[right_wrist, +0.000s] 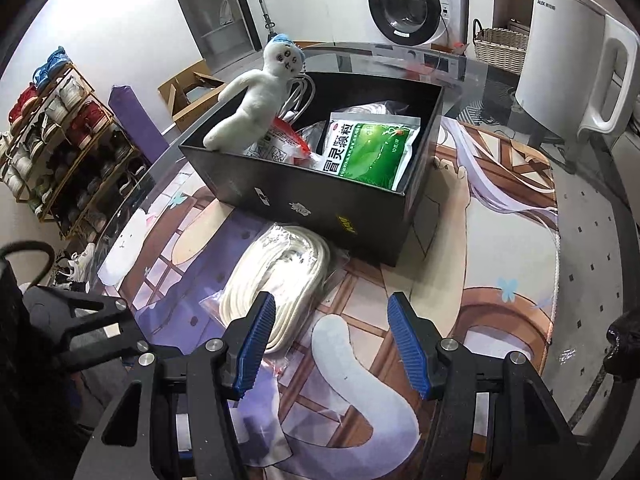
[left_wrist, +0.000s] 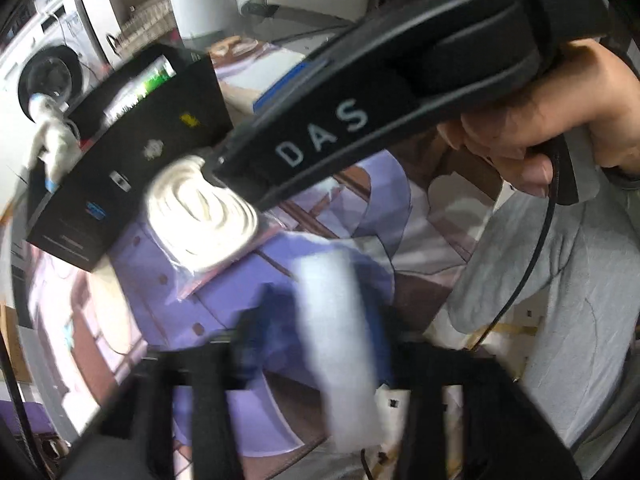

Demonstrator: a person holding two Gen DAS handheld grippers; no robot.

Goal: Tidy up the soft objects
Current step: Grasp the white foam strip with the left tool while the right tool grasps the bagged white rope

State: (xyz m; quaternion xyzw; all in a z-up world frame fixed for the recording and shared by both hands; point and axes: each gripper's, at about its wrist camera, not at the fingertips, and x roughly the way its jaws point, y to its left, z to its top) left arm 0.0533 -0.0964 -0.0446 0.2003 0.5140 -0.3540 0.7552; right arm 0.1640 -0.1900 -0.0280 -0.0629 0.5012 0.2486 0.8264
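Note:
A black open box (right_wrist: 340, 216) stands on the printed table mat (right_wrist: 500, 240). A white plush doll (right_wrist: 256, 96) leans on its left rim; a green packet (right_wrist: 368, 152) and a red-and-white packet (right_wrist: 280, 144) lie inside. A bagged coil of white rope (right_wrist: 280, 276) lies on the mat in front of the box. My right gripper (right_wrist: 332, 340) is open just in front of the coil, left pad over its near edge. In the blurred left wrist view the coil (left_wrist: 200, 216), box (left_wrist: 132, 152) and doll (left_wrist: 52, 140) show; the left gripper (left_wrist: 320, 360) is smeared by motion.
A white appliance (right_wrist: 576, 72) with a handle stands at the table's right. A washing machine (right_wrist: 412, 4), wicker basket (right_wrist: 500, 48), cardboard carton (right_wrist: 192, 92) and shoe rack (right_wrist: 60, 140) stand beyond the table. The right gripper's body (left_wrist: 360, 120) and holding hand (left_wrist: 560, 112) cross the left wrist view.

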